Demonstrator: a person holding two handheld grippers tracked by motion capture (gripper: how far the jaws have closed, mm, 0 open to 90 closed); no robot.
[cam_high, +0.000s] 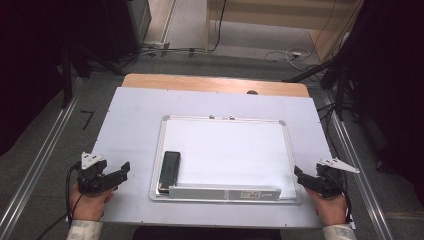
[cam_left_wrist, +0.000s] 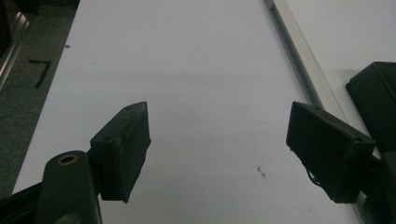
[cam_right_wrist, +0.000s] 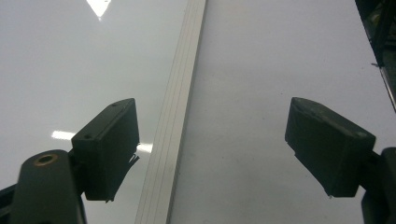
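Left gripper (cam_high: 122, 172): we see its jaws spread wide with nothing between them, hovering over bare table sheet (cam_high: 130, 115) just off the whiteboard's (cam_high: 225, 145) left frame edge; in the left gripper view the pads (cam_left_wrist: 122, 149) straddle open white surface, with the frame rail running past the right pad. Right gripper (cam_high: 300, 176): jaws likewise wide and empty, sitting just off the whiteboard's right frame edge; in the right gripper view the aluminium frame (cam_right_wrist: 175, 116) passes between the pads. We judge this as a ready stance, one hand at each side of the whiteboard, jaws open for a first grasp. The black eraser (cam_high: 170, 171) lies flat on the whiteboard's near-left corner, just above the tray strip (cam_high: 225, 192) along the near edge. It is near the left gripper, a short reach to its right and untouched; from the right gripper it lies well apart, across the whiteboard.
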